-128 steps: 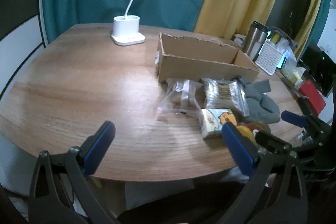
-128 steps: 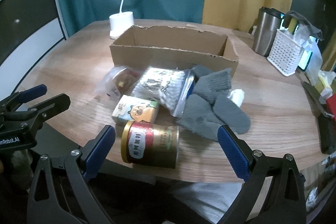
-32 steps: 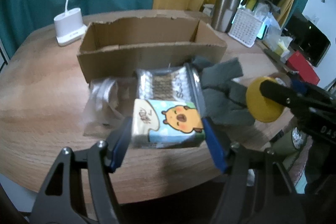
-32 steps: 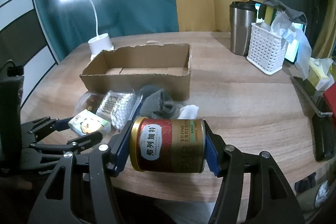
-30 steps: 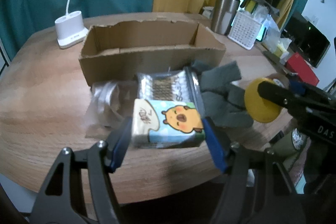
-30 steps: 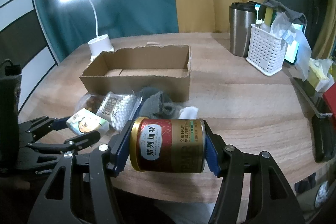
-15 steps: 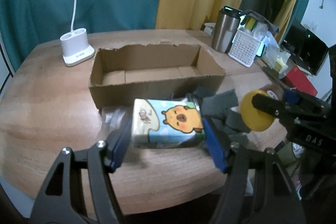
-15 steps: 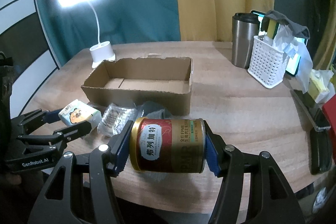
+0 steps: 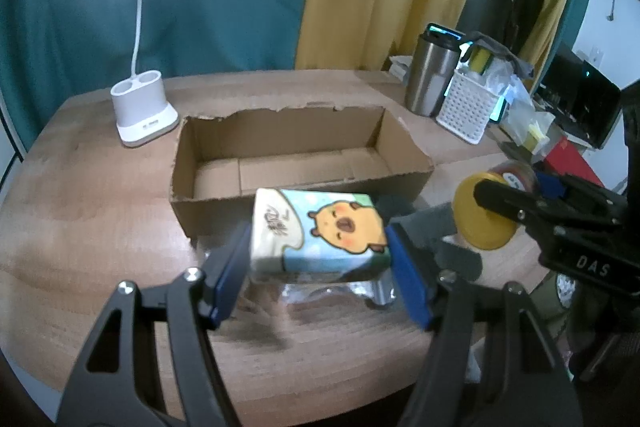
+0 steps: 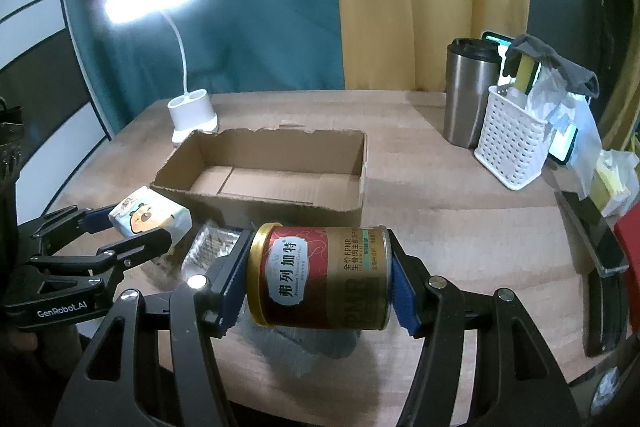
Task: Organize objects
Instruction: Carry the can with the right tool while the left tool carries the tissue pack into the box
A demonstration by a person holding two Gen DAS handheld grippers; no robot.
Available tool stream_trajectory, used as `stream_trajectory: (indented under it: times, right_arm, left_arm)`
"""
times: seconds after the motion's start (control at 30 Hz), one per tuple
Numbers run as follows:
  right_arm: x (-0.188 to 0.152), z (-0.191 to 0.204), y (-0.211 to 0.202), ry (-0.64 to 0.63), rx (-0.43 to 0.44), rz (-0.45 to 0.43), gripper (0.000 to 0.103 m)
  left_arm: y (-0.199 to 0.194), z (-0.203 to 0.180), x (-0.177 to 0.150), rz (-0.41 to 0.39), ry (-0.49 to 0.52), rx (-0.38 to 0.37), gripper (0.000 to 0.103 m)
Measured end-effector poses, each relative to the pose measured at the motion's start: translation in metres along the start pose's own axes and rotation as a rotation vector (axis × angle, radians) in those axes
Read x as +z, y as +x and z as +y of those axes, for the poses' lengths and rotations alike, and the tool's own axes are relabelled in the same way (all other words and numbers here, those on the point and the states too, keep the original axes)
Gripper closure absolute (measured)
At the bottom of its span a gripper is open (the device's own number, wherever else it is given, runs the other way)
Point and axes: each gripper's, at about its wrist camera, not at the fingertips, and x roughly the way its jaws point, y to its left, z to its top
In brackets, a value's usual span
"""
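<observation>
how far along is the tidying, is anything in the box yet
Nothing is in yet: the cardboard box shows only its bare floor. In hand: the left gripper holds the tissue pack near the box's front wall, and the right gripper holds the red can on its side, both lifted off the table. Left: drop both in, then the cotton swab bag and grey cloth on the table.

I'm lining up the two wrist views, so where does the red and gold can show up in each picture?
Left wrist view: the can is at the right edge, seen end-on by its yellow lid, in the right gripper.
Right wrist view: the can is low centre, lying sideways between the blue pads.
Shared landmark: the cardboard box.
</observation>
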Motion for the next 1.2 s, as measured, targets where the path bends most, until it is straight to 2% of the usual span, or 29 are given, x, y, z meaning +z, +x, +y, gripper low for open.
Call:
stream_trajectory:
  times: [1.2]
  right_arm:
    - [0.057, -0.012, 0.062, -0.01, 0.038, 0.029, 0.039]
  left_arm:
    - [0.049, 0.02, 0.051, 0.006, -0.037, -0.006, 0.035]
